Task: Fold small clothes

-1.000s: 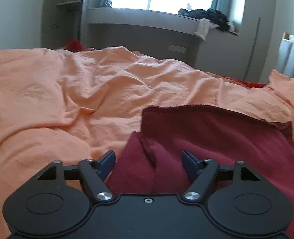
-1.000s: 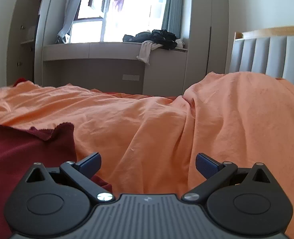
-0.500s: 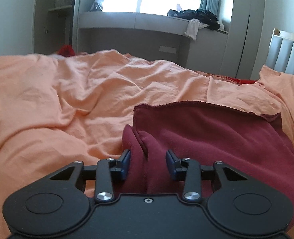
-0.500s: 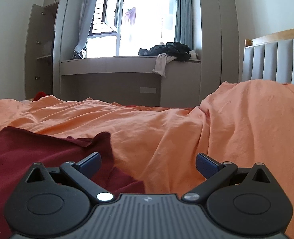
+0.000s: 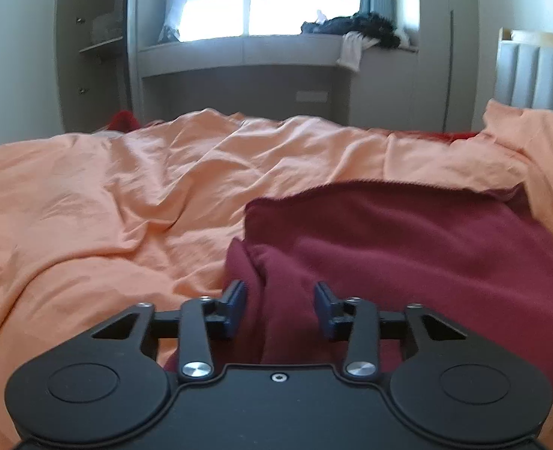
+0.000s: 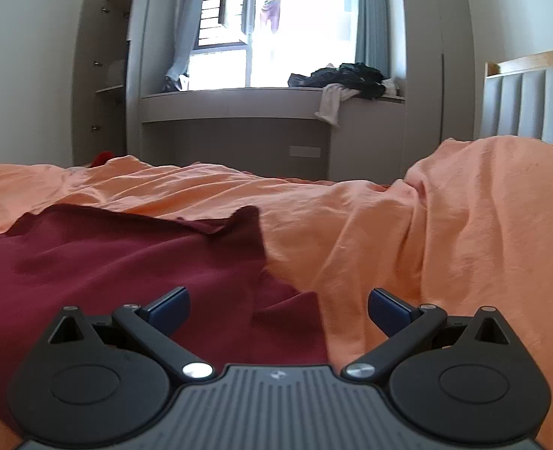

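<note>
A dark red garment (image 5: pixel 407 247) lies spread on an orange bedsheet (image 5: pixel 126 195). My left gripper (image 5: pixel 280 305) is shut on a bunched fold at the garment's near left corner, the cloth filling the gap between its blue pads. In the right wrist view the same red garment (image 6: pixel 126 262) lies to the left, with its near right corner between the fingers. My right gripper (image 6: pixel 278 305) is wide open, low over that corner and the sheet (image 6: pixel 407 243).
A padded headboard (image 6: pixel 527 101) stands at the right. A window bench (image 6: pixel 239 97) carries a pile of dark clothes (image 6: pixel 343 78). Open shelves (image 5: pixel 96 37) stand at the far left. A red item (image 5: pixel 124 120) lies beyond the bed's far edge.
My left gripper closed from open onto the garment's bunched fold. My right gripper moved left toward the garment's near right corner and stayed open.
</note>
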A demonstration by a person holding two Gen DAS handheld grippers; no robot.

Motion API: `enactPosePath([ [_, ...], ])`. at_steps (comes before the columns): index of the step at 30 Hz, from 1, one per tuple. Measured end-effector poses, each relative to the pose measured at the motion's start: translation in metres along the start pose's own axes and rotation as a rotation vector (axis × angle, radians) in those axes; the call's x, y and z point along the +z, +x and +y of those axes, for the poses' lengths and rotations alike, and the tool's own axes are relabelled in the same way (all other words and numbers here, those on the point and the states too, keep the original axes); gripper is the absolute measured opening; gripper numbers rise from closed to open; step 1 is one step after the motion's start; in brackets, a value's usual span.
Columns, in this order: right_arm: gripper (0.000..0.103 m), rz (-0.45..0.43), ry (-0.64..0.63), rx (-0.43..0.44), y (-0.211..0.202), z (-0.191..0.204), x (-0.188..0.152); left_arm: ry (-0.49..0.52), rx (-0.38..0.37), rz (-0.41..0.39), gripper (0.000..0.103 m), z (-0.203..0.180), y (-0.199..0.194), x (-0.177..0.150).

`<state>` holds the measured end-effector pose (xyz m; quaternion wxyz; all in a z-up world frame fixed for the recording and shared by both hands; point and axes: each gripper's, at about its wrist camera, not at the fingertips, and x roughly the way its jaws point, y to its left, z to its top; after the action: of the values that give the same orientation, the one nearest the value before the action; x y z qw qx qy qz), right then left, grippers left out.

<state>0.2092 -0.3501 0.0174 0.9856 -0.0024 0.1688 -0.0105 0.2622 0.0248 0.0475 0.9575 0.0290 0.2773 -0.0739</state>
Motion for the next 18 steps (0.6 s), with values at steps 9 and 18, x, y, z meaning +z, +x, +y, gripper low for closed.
enactPosePath([
  [9,0.103,0.056,-0.068,-0.091,-0.005,0.010,-0.016,-0.048,0.046,0.020,0.049,0.010,0.006,0.000],
  [18,0.103,0.067,-0.027,-0.127,-0.005,-0.002,-0.021,-0.154,0.060,-0.002,0.069,0.029,0.002,-0.001],
])
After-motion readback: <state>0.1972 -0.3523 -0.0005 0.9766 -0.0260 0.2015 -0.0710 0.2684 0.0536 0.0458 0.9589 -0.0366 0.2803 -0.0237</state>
